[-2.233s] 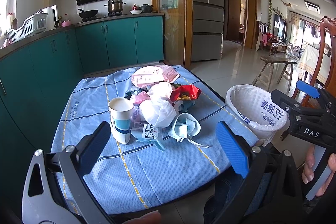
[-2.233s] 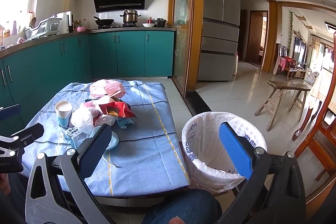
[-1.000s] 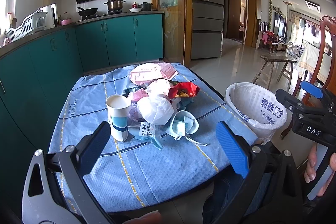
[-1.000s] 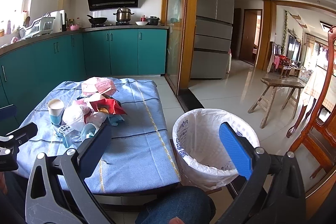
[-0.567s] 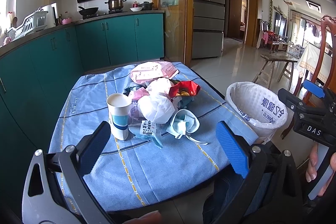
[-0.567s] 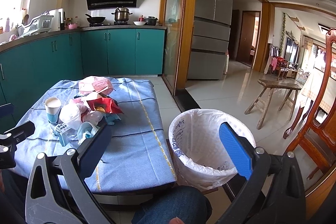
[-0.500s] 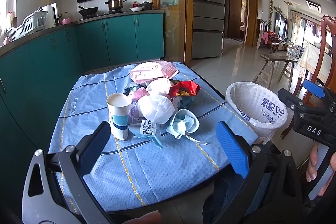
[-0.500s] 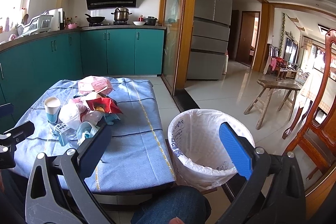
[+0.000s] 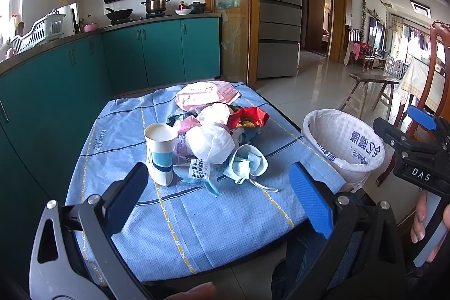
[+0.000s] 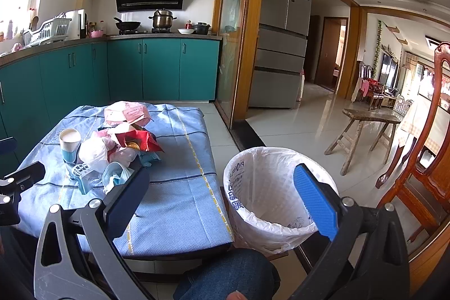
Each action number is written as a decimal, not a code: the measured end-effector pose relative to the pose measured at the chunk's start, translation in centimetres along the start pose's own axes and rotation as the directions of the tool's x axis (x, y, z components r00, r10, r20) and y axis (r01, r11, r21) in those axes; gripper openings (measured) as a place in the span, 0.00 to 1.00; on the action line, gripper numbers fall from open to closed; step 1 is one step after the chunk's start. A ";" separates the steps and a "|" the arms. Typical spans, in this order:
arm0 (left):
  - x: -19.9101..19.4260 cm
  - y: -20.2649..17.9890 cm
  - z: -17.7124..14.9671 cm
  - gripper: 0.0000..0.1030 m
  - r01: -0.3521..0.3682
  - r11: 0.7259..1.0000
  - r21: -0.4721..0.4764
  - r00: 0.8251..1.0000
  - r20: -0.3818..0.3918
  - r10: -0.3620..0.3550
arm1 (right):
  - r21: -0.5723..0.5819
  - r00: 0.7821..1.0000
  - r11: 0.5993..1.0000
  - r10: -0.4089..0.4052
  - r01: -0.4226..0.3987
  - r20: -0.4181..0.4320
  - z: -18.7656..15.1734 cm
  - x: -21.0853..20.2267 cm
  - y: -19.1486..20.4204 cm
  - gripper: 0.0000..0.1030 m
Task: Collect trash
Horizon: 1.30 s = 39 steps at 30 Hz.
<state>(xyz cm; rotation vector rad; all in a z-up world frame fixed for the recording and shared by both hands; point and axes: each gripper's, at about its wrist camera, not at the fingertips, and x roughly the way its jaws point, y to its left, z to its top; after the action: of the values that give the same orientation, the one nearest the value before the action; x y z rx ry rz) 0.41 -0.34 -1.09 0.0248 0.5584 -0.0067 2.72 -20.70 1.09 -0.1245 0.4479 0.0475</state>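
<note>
A heap of trash sits mid-table on a blue cloth: a paper cup, a white plastic bag, a blue face mask, a red snack wrapper and a pink packet. A bin lined with a white bag stands at the table's right edge. My left gripper hangs open in front of the heap, holding nothing. My right gripper is open and empty above the gap between the table and the bin. In the right wrist view the heap lies far left.
Teal kitchen cabinets run behind and along the left of the table. A wooden chair stands right of the bin, a low wooden stool beyond it. The person's knee in jeans is below the table edge.
The right gripper has drifted slightly right, so the bin sits more central between its fingers. The left gripper has barely moved. Both stayed open.
</note>
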 end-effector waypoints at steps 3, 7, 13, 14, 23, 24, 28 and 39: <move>0.0 0.1 -0.1 0.97 0.000 1.000 -0.001 1.000 -0.004 0.000 | -0.001 1.000 1.000 -0.004 0.004 -0.001 0.0 0.0 0.0 0.97; 0.1 0.1 -0.2 0.97 -0.002 1.000 -0.003 1.000 -0.008 0.002 | 0.000 1.000 1.000 -0.001 0.001 0.001 -0.1 0.0 0.0 0.97; 0.3 0.1 -0.4 0.97 -0.003 1.000 -0.006 1.000 -0.014 0.003 | 0.000 0.999 1.000 0.020 -0.020 0.035 0.0 -0.8 0.2 0.97; 0.3 0.1 -0.4 0.97 -0.002 1.000 -0.006 1.000 -0.015 0.002 | -0.002 0.999 1.000 0.022 -0.022 0.042 0.1 -0.9 0.3 0.97; 0.3 0.1 -0.4 0.97 -0.002 1.000 -0.006 1.000 -0.016 0.002 | -0.025 0.999 1.000 0.004 -0.003 0.051 0.3 -1.2 0.8 0.97; 0.3 0.1 -0.4 0.97 -0.003 1.000 -0.005 1.000 -0.017 0.003 | -0.024 0.999 1.000 0.005 -0.003 0.052 0.3 -1.2 0.7 0.97; 0.4 0.1 -0.5 0.97 -0.003 1.000 -0.006 1.000 -0.021 0.003 | -0.016 0.999 1.000 0.006 -0.005 0.050 0.3 -1.2 0.7 0.97; 0.9 0.2 -0.8 0.97 -0.006 1.000 -0.008 0.999 -0.037 0.006 | -0.029 0.998 0.999 0.017 -0.015 0.054 0.4 -1.0 1.2 0.97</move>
<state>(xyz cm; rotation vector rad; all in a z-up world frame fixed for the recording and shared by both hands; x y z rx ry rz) 0.76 -0.16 -2.25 0.0186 0.5949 0.0019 1.88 -19.51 1.78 -0.1471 0.3946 0.0725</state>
